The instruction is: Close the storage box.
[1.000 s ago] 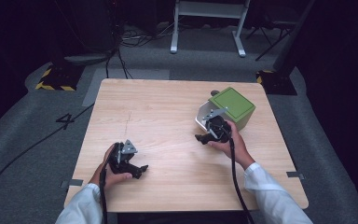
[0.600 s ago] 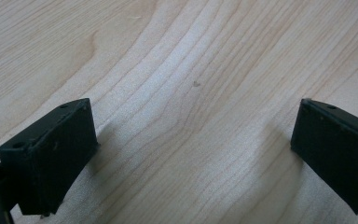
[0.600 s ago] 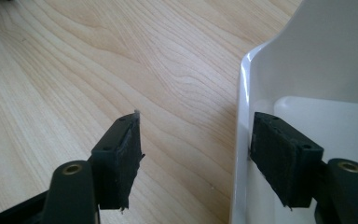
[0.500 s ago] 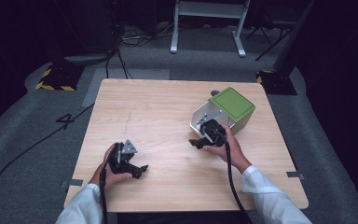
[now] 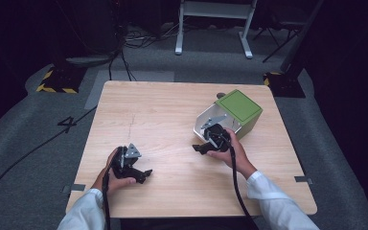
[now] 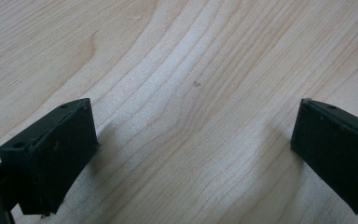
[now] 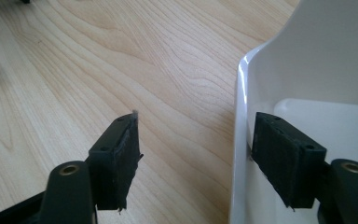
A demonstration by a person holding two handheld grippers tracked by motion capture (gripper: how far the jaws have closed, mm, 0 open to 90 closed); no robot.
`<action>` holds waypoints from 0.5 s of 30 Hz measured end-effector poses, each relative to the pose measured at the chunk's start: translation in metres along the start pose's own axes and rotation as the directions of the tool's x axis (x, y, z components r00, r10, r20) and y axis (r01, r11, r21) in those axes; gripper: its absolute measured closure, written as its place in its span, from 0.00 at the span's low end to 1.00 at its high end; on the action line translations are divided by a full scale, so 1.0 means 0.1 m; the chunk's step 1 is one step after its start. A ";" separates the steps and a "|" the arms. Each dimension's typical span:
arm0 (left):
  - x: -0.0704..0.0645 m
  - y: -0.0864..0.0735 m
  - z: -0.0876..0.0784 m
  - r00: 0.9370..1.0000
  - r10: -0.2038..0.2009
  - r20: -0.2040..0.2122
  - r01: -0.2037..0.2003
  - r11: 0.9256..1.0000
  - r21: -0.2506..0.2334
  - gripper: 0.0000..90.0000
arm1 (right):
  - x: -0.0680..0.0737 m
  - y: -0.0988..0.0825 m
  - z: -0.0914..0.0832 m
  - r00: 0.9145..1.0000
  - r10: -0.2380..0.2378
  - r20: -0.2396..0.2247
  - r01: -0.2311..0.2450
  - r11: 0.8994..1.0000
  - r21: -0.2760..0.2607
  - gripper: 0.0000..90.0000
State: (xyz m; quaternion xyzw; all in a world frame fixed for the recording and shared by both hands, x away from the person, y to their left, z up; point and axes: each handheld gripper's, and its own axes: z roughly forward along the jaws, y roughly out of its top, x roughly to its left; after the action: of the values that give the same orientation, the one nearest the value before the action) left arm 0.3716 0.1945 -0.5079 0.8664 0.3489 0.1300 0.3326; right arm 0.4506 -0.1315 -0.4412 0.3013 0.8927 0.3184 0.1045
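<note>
The right hand-held gripper (image 7: 193, 158) is straddling, jaws open, the white box's (image 7: 307, 70) near wall, seemingly about to clamp it, while the left hand-held gripper (image 6: 191, 154) is resting open on the counter (image 5: 172, 110).

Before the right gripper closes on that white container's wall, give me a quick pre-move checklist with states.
1. Right gripper open: ok.
2. Its fingers straddle the white container wall, one inside, one outside: ok.
3. Inside finger touching the wall: cannot tell.
4. Container steady on the table, green lid hinged back: cannot tell.
5. Left gripper open over bare wood, apart from the container: ok.
</note>
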 end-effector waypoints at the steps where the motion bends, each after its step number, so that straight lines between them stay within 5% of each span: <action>1: 0.00 0.00 0.00 1.000 0.001 0.000 -0.001 1.000 0.000 0.01 | 0.00 0.00 0.00 1.000 0.001 -0.002 -0.001 1.000 0.000 0.36; 15: 0.00 0.00 0.00 1.000 -0.002 0.000 0.002 1.000 0.001 0.01 | 0.10 0.01 0.02 1.000 -0.010 -0.024 0.010 1.000 0.002 0.35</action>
State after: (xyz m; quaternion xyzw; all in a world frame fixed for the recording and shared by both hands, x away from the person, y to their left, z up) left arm 0.3715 0.1944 -0.5078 0.8664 0.3498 0.1294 0.3321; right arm 0.4441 -0.1234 -0.4420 0.2932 0.8956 0.3207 0.0951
